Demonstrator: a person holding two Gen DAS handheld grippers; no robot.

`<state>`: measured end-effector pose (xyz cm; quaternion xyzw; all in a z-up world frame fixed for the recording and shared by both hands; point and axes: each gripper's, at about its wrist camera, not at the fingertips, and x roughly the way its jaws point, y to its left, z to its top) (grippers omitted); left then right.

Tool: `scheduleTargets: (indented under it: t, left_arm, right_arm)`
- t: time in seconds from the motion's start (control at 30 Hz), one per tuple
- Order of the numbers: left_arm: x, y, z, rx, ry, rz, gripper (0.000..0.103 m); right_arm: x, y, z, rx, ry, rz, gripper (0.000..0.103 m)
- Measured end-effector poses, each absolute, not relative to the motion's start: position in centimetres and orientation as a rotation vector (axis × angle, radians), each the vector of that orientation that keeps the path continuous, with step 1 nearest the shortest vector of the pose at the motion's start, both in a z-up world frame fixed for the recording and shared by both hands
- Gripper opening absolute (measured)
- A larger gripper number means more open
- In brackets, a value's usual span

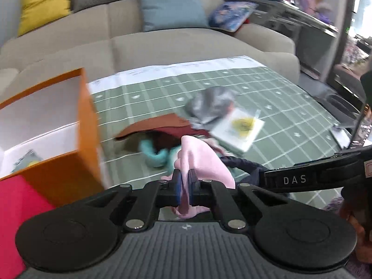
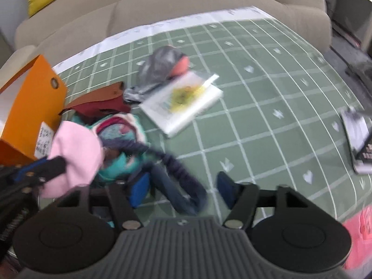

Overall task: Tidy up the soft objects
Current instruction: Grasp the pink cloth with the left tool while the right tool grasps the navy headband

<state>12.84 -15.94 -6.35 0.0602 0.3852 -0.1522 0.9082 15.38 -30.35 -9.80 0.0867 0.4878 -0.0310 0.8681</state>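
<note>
Two grippers work a heap of soft things on the green mat (image 1: 267, 93): left gripper (image 1: 185, 183) pinches the pink cloth (image 1: 200, 158), likely bound for the orange box (image 1: 69, 153) alongside, while right gripper (image 2: 183, 186), jaws spread, straddles a dark blue scrunchie (image 2: 181, 183).

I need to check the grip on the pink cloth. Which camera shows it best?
The left wrist view: the left gripper is shut on the pink cloth, centred and close. The right wrist view shows it blurred, at the left edge.
</note>
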Motion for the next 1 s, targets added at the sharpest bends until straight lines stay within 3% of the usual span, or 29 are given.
scheduleTargets:
  t: [0.07,0.33,0.53,0.6,0.67,0.77,1.0]
  left_arm:
    - [13.1,-15.1,-6.5,0.118,0.813,-0.291,0.006]
    - [13.6,-13.6,-7.3,0.098,0.859,-0.224,0.006]
    - [13.5,-13.0,-7.0,0.071,0.859,-0.218,0.006]
    - [13.2,-12.9,-6.5,0.056,0.853,-0.223,0.006]
    - [12.9,-12.6,-6.1,0.047,0.846,-0.225,0.007]
    - [12.5,-12.1,-5.4,0.024,0.843,-0.226,0.007]
    - [10.9,-11.1,-4.2,0.036,0.82,-0.198,0.003]
  right_arm:
    - [16.0,-29.3,-10.2,0.143,1.021,-0.029,0.091]
    - [17.7,-28.6,-12.4,0.191,1.118,0.081,0.095]
    - [17.3,-27.6,-12.3,0.144,1.105,0.125,0.075]
    - [17.2,-27.2,-12.2,0.132,1.097,0.158,0.058]
    - [17.1,-27.2,-12.0,0.154,1.098,0.2,0.032]
    - [16.8,-27.1,-11.7,0.155,1.092,0.218,0.005]
    - [15.7,-28.4,-10.3,0.164,1.025,0.08,0.005]
